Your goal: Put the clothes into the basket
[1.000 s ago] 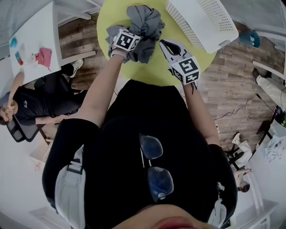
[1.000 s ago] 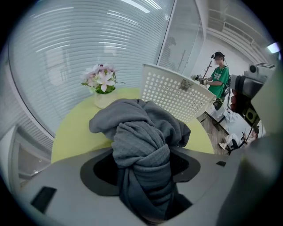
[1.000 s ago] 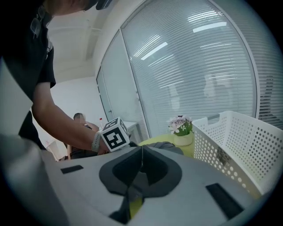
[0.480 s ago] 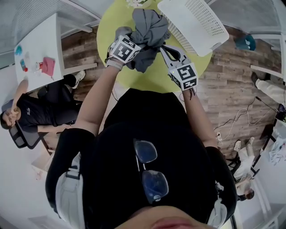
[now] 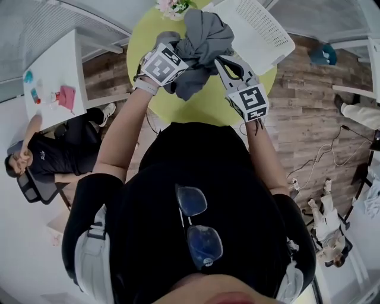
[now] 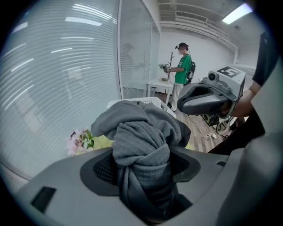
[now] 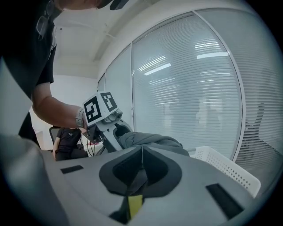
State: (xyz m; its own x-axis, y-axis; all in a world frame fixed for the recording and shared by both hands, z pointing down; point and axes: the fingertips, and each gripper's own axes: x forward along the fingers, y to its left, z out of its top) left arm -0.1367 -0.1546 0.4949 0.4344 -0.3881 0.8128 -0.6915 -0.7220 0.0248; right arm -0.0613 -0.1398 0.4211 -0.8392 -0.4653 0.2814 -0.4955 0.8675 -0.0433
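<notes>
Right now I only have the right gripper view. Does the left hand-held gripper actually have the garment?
Observer: Yes, the left gripper view shows the left hand-held gripper clamped on a thick bunch of the grey garment.
Operator: I see the basket. What's it on?
Observer: Head view: the white basket sits on a round green table, to the garment's right.
Operator: Anything else there?
Observer: Pink flowers at the table's far edge.

Pink flowers (image 5: 172, 6), round green table (image 5: 193, 108), seated person (image 5: 50, 155)

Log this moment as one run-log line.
left tongs: shut on grey garment | right tongs: shut on same | place: over green table | white basket: garment outside
</notes>
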